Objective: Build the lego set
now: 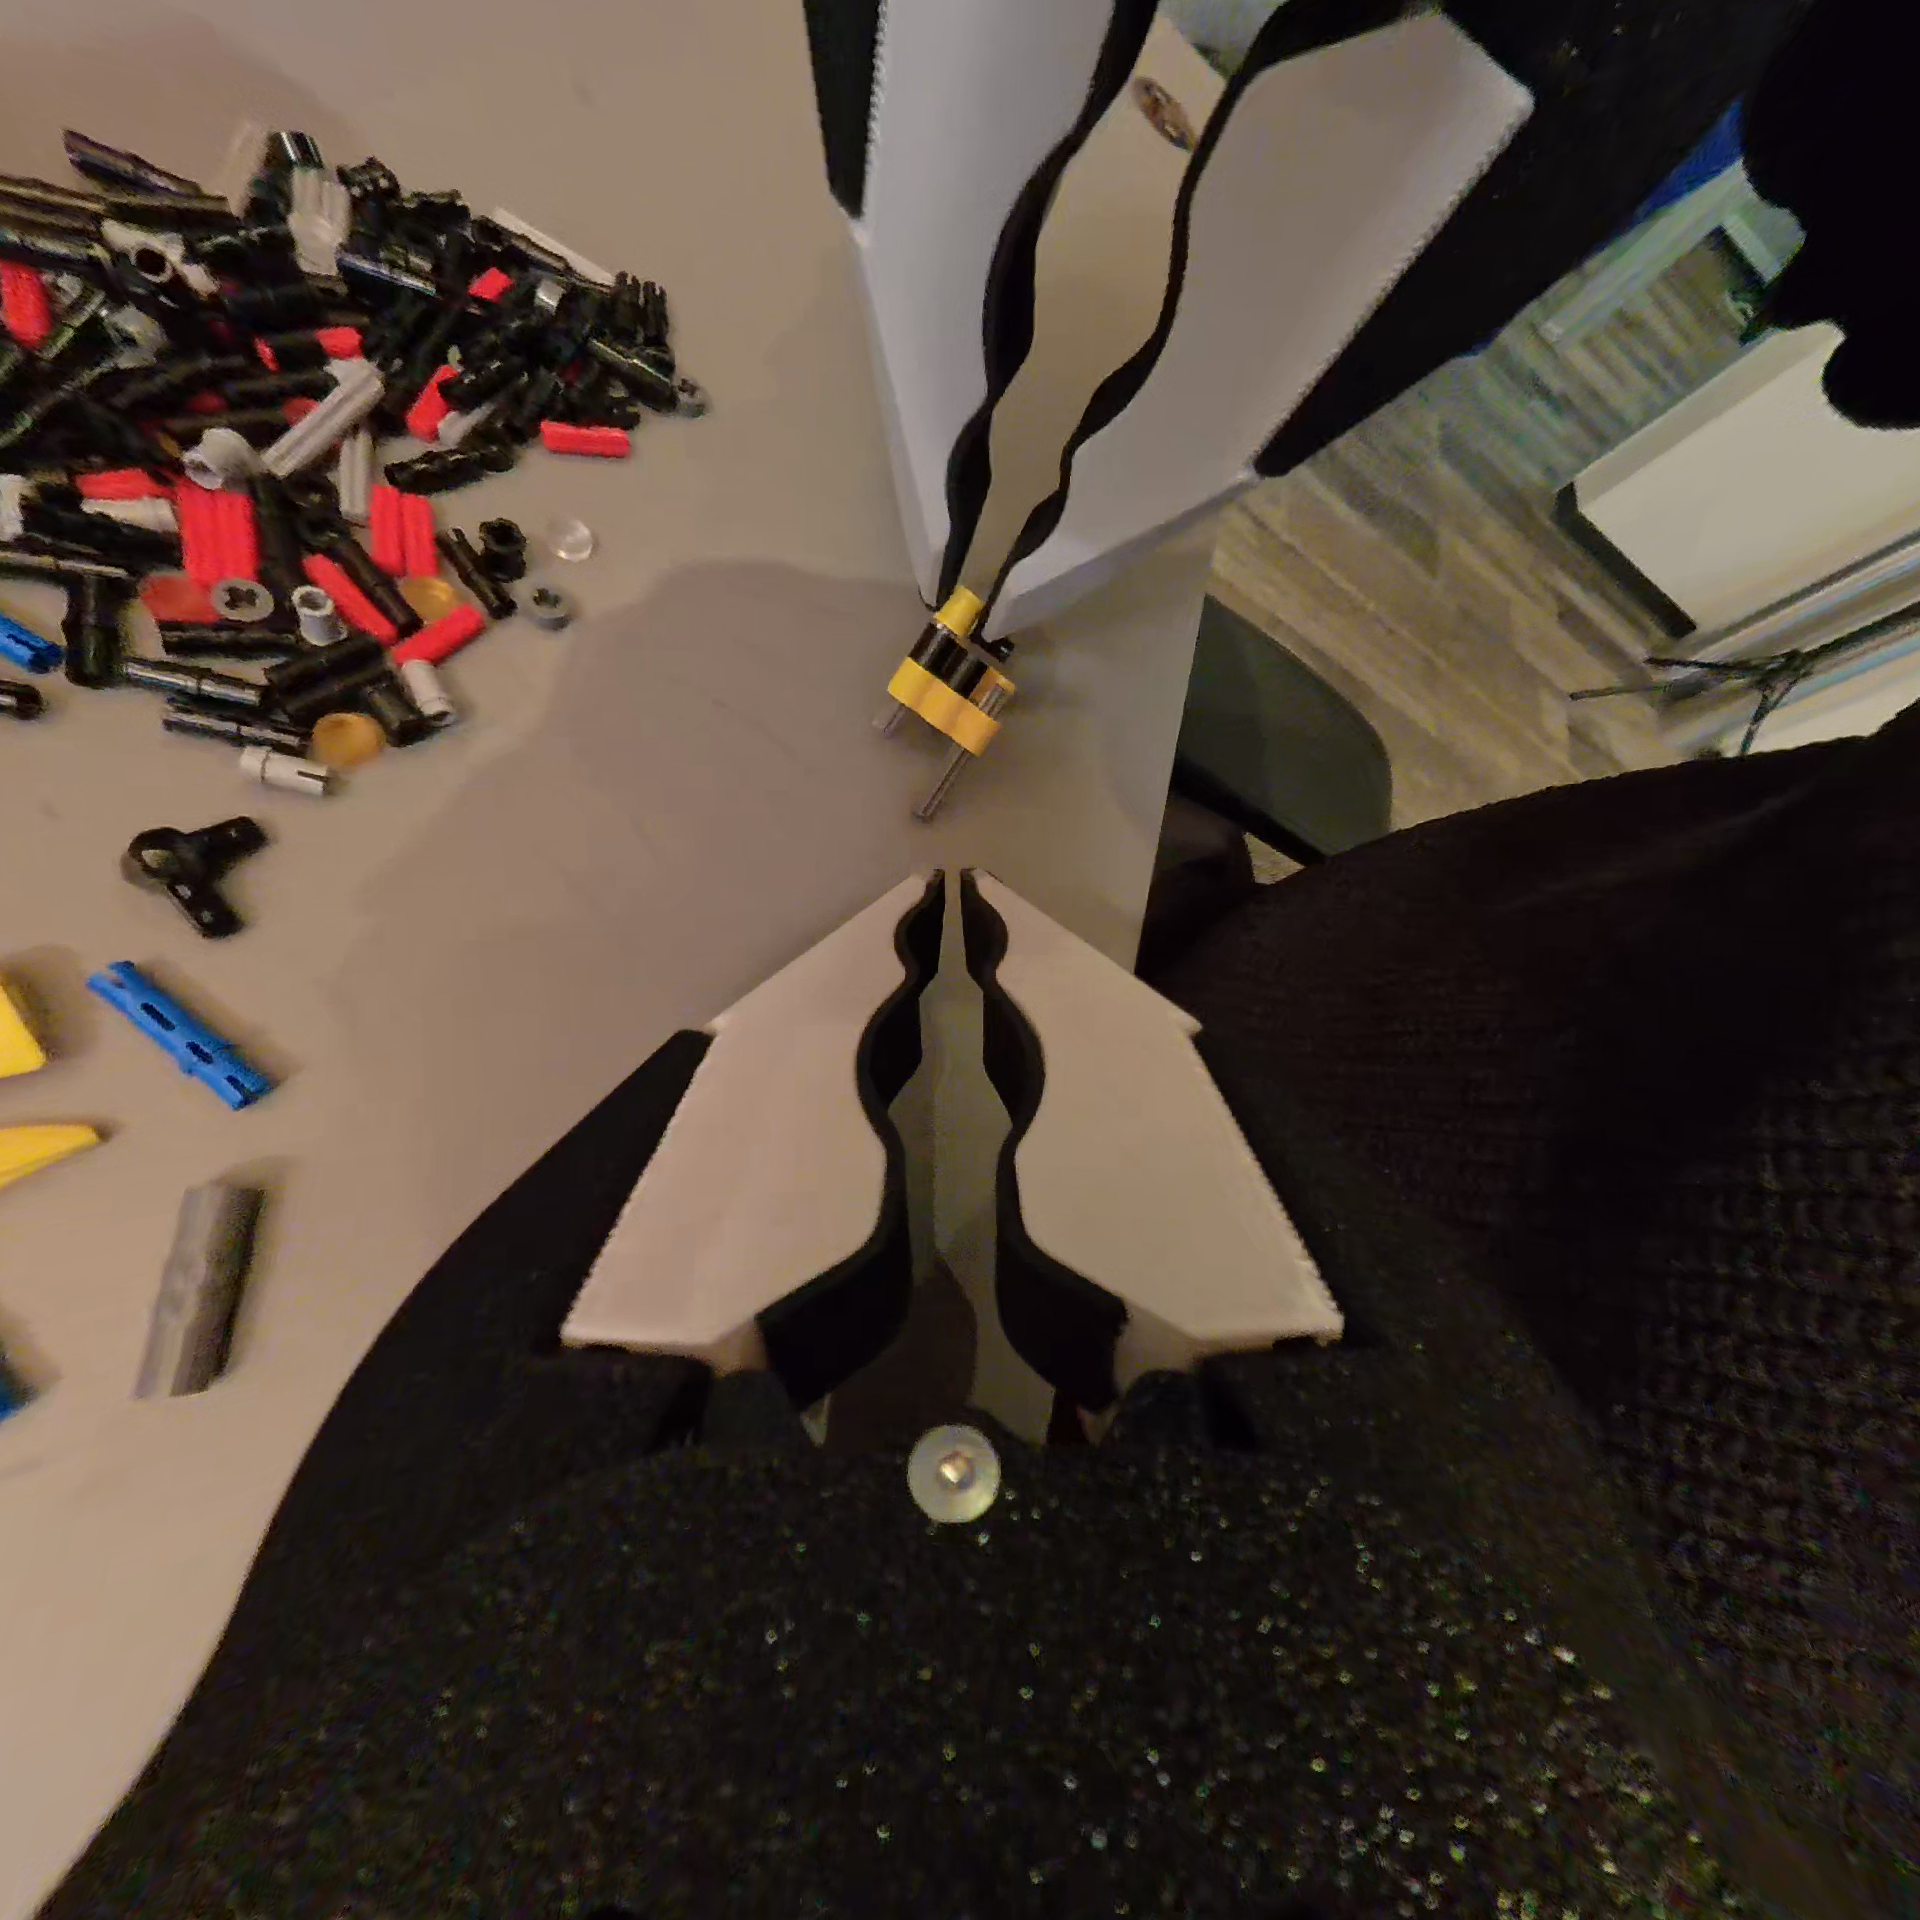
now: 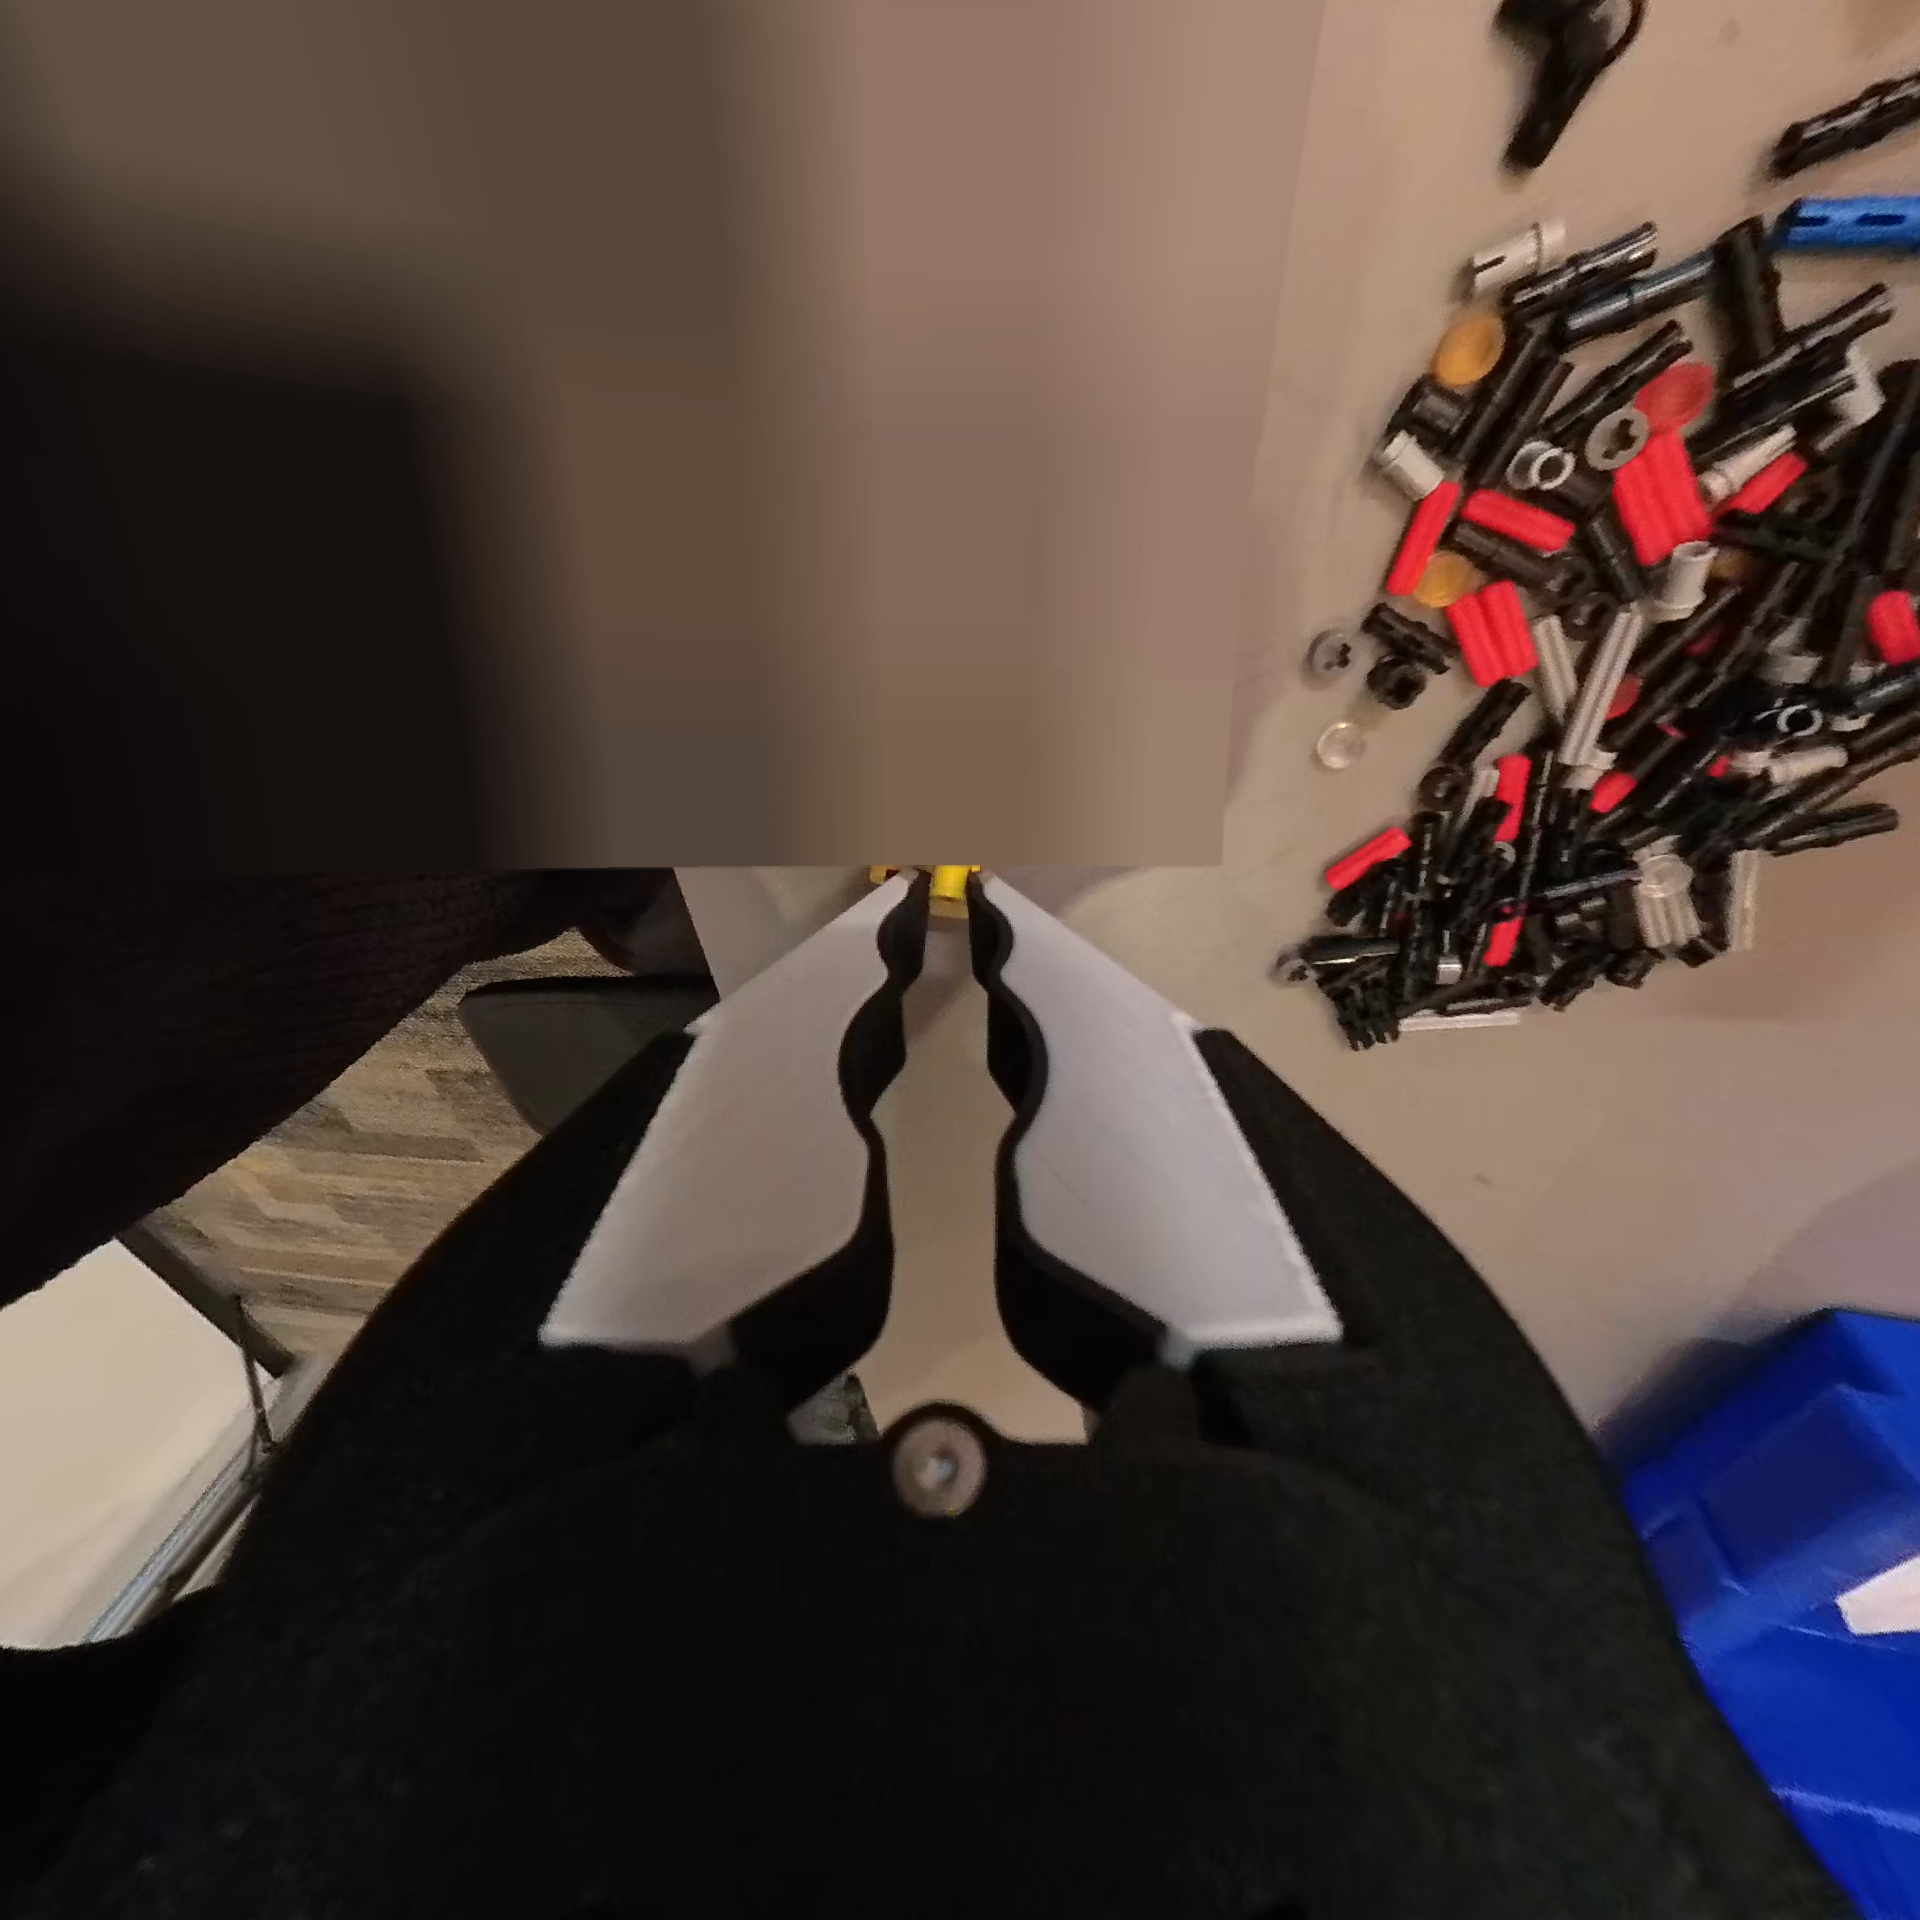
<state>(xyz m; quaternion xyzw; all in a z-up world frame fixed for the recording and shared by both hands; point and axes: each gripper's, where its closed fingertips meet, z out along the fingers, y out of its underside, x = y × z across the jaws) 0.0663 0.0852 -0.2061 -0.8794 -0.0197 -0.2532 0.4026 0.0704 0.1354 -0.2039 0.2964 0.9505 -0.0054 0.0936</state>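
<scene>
two grippers: right gripper (image 1: pixel 971 623) pinches the yellow-black assembly (image 1: pixel 951 675), mostly hidden in its own view; left gripper (image 1: pixel 951 878) is nearly closed, empty, near one parts pile (image 1: pixel 291 447).

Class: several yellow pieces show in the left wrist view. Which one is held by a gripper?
The small yellow-and-black assembly with grey pins, pinched at its top by the right gripper. The other yellow pieces lie loose at the left edge of the table.

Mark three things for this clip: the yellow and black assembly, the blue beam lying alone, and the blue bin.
yellow and black assembly (image 1: pixel 948 681), left wrist view, on its yellow base piece.
blue beam (image 1: pixel 179 1034), left wrist view, mid-length on its top face.
blue bin (image 2: pixel 1787 1538), right wrist view, on its front wall.
</scene>
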